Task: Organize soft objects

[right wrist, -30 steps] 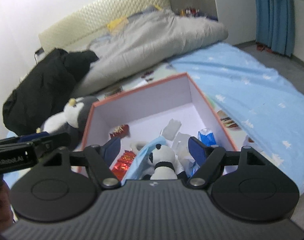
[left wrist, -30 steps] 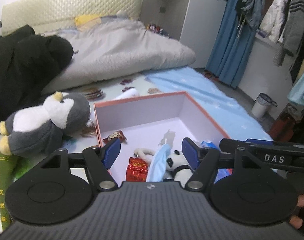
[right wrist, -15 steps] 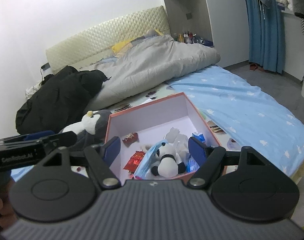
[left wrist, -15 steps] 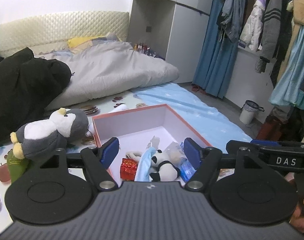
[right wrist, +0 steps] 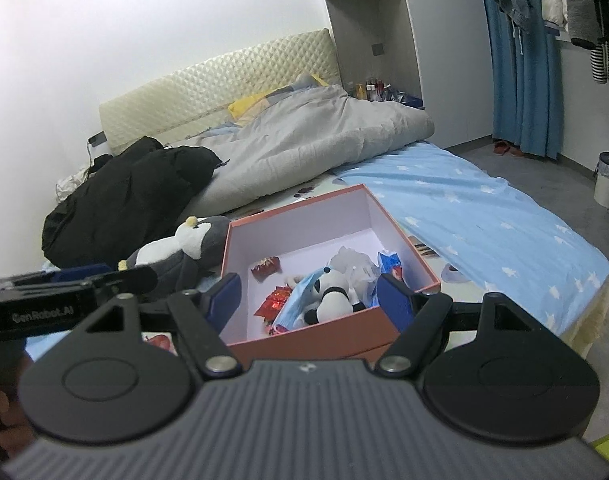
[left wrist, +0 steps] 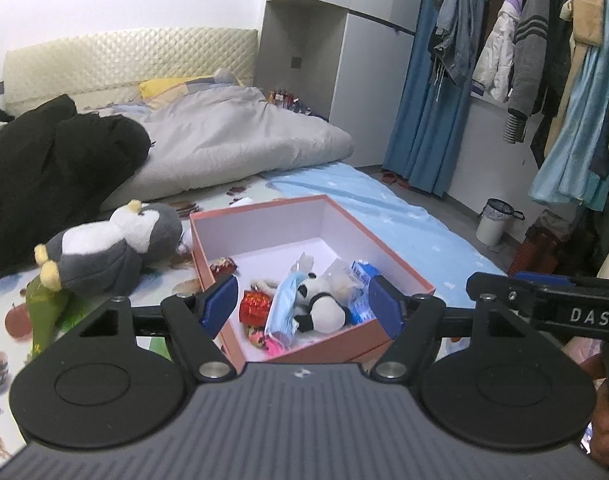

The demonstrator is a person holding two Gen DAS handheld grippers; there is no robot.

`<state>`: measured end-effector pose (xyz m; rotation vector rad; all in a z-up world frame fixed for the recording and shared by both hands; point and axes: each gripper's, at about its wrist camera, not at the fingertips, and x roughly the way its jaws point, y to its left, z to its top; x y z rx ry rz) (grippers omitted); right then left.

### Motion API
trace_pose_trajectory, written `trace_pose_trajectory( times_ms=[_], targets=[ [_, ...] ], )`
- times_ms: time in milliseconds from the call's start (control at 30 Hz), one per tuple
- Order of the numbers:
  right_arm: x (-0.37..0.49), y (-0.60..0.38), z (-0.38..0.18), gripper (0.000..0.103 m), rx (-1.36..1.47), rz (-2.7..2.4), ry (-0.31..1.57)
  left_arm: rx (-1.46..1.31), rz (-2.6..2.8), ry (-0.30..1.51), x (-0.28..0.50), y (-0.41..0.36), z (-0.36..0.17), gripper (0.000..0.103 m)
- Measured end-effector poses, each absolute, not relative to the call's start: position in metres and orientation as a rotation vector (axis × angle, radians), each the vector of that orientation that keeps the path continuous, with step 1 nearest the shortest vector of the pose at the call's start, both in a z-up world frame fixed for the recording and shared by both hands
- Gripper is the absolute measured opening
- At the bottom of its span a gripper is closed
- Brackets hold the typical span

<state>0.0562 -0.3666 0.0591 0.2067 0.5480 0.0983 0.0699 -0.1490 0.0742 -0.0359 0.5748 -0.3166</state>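
The salmon-edged box (left wrist: pixel 346 224) sits open-topped on the bed, its straight cardboard walls pale lilac inside; its far half is bare floor, while the near half is crowded. Inside, against the near wall, lies a plush panda (left wrist: pixel 322 306), round and fuzzy in black and white; just left of the panda a thin blue face mask (left wrist: pixel 283 304) is draped, and left of that a crinkled red foil wrapper (left wrist: pixel 254 305); a blue-and-white packet (left wrist: pixel 362 280) stands by the box's right wall. Outside the box, touching its left wall, a grey-and-white plush penguin (left wrist: pixel 108 248) lies on its side, soft and bulky. Beyond the box's far edge a rumpled grey duvet (left wrist: pixel 232 136) rises, with a heap of black clothing (left wrist: pixel 52 168) to its left; right of the box a smooth light-blue sheet (right wrist: pixel 484 216) runs to the bed's edge.

The left gripper (left wrist: pixel 302 306) has its blue-padded jaws spread wide over the box's near part with nothing clamped between them; the right gripper (right wrist: pixel 308 296) is likewise parted wide and empty, hovering before the box's near wall; the two tools are side by side, each one's black bar showing at the edge of the other's view.
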Motion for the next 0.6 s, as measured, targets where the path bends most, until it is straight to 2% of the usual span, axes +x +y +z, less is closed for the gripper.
trace_pose_trajectory(
  times_ms=[600],
  targets=[
    [0.032,-0.357,0.029,0.077,0.191,0.122,0.549,-0.022,-0.291,0.599,0.042,-0.139,0.038,0.077]
  ],
)
